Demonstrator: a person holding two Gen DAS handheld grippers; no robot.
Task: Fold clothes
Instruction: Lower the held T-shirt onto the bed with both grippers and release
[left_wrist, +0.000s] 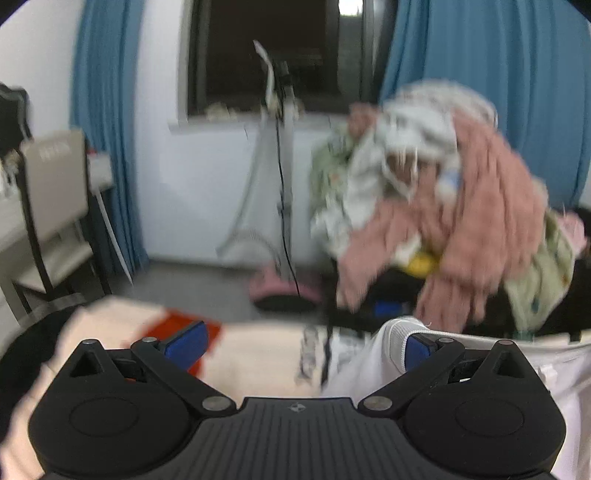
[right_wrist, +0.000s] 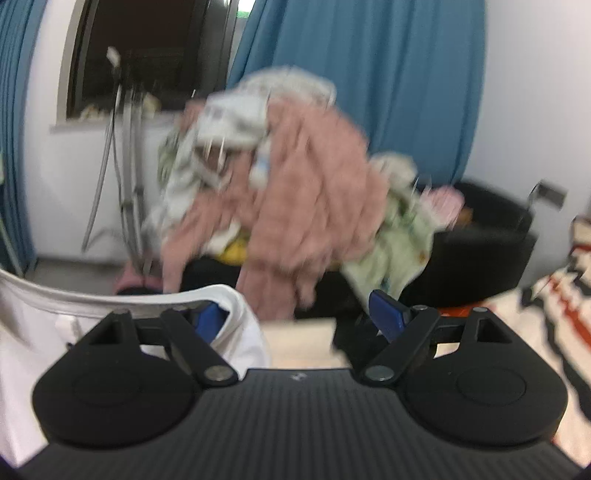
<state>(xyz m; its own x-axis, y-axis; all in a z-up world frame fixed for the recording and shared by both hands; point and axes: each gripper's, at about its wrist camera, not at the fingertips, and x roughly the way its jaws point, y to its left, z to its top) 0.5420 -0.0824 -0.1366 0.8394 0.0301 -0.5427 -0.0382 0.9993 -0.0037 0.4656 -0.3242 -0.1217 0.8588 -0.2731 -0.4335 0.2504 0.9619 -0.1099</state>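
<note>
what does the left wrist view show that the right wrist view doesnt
Only the left wrist view: a beige chair with a dark frame and a pink base on the grey floor. Only the right wrist view: a striped cream, red and black cloth and the black tub's far rim. Both: the heap of pink, green and white clothes, blue curtains, the dark window, a white garment, and wide-open blue-padded jaws.

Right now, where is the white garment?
The white garment lies low right in the left wrist view and low left in the right wrist view, between both tools, before the clothes pile.
</note>
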